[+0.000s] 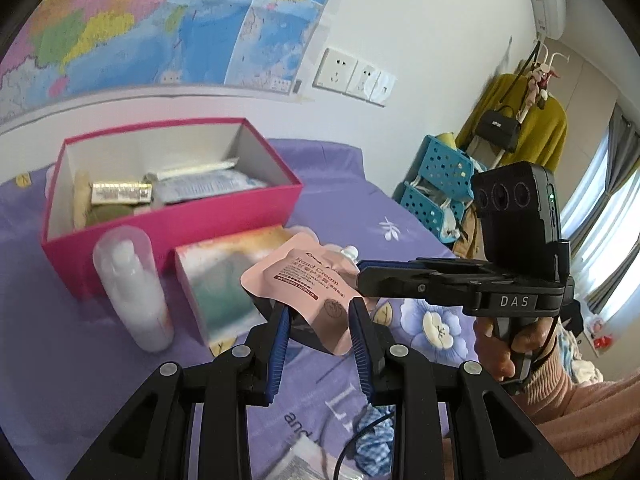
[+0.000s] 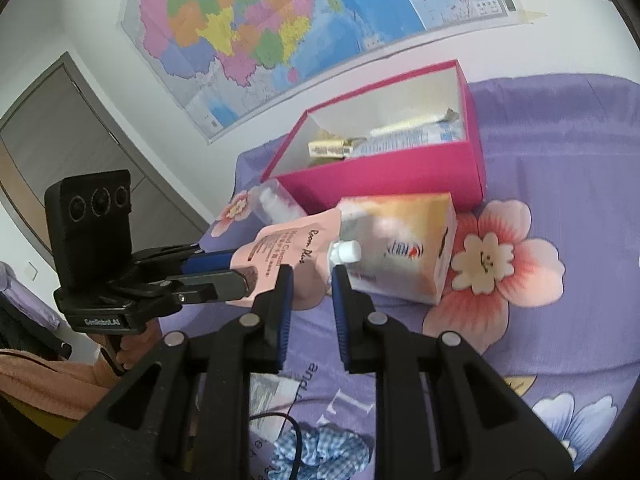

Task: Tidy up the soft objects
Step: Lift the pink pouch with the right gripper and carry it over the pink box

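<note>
— Above the purple flowered bedsheet (image 2: 560,152), what are the two grippers doing?

— Both grip one pink hand cream pouch (image 1: 304,292), lifted clear of the sheet. The left gripper (image 1: 320,320) has its blue-padded jaws pinched on the pouch's lower edge. The right gripper (image 2: 312,284) has its jaws clamped on the top corner, right by the white spout (image 2: 346,251).

— How are the hands posed?

— Each tool points forward and tilted downward. In the left wrist view the right hand (image 1: 508,340) is wrapped around its pistol-style handle, a pink ribbed sleeve (image 1: 568,392) at the wrist, its gripper reaching in sideways from the right. In the right wrist view the left gripper comes in from the left, fingers partly visible under the handle.

— Where is the pouch relative to the rest?

— It hangs in front of a pastel tissue box (image 2: 404,240), with the open pink box (image 1: 160,216) behind it. A white bottle (image 1: 132,288) lies beside the pink box. A blue checked scrunchie (image 2: 320,452) lies on the sheet below the grippers.
</note>
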The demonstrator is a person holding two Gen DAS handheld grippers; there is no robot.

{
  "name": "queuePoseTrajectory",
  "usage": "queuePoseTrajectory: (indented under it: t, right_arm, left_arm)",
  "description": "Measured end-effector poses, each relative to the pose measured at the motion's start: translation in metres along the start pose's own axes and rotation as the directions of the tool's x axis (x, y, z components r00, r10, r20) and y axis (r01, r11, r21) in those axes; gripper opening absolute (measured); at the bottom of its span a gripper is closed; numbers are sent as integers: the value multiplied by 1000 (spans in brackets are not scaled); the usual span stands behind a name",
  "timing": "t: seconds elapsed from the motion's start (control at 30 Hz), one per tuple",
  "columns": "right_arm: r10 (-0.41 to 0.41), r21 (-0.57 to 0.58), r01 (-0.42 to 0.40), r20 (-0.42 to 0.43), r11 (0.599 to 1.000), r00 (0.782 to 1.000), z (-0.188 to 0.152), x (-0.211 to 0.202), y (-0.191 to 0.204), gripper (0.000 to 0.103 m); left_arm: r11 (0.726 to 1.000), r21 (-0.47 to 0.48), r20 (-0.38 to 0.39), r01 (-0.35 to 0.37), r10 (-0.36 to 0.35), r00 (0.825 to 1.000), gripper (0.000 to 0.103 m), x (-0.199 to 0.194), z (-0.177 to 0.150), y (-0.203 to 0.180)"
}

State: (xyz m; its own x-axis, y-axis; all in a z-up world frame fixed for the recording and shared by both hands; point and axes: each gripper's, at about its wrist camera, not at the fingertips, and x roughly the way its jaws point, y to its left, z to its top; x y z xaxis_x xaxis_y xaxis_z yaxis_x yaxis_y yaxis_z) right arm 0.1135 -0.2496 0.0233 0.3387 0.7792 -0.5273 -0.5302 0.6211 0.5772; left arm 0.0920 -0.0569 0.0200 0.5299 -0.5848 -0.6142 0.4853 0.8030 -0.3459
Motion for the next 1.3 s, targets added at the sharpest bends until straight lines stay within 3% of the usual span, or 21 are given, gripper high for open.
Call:
queuePoseTrajectory:
  t: [1.3]
  right_arm:
    - [-1,-6,1,91,1000,996,52,3,-17,23]
  left_arm:
    - [995,31,83,-90,87,993,29,9,50,3]
